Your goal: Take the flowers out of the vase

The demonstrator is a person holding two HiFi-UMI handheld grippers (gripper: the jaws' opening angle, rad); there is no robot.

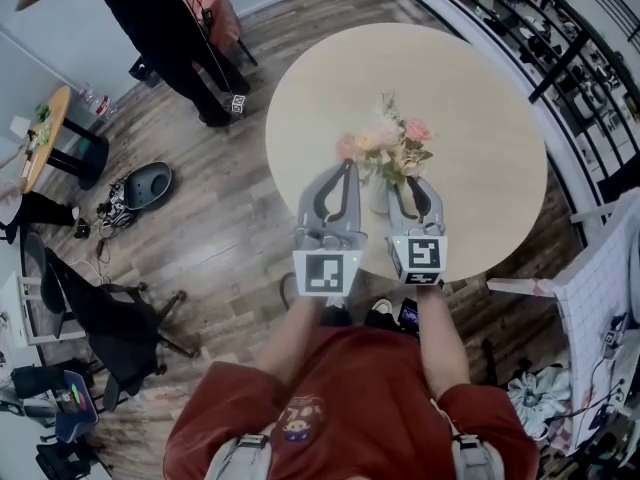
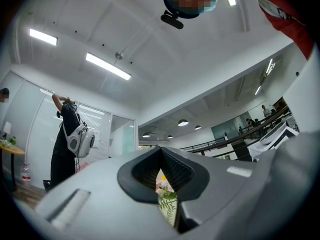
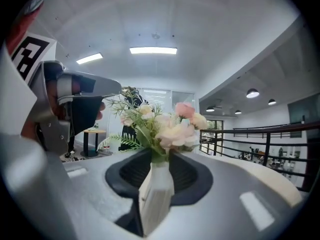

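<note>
Steadying the vase point(image 3: 156, 191) on the worktop point(image 1: 480, 98), fingers of the right gripper point(image 1: 404, 181) clamp its body so the flowers point(image 1: 395, 143) can lift free; fingers of the left gripper point(image 1: 347, 166), nearly together, hover just beside the blooms.

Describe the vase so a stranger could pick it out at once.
On the round pale table, look near the edge closest to the person. There the right hand-held gripper clamps a slim white vase, the only vessel there, holding pink and cream flowers.

Head cam looks steeply down over left gripper point(image 1: 348, 165) and right gripper point(image 1: 408, 180); their cams face forward, flowers point(image 1: 388, 140) close ahead, shared.
</note>
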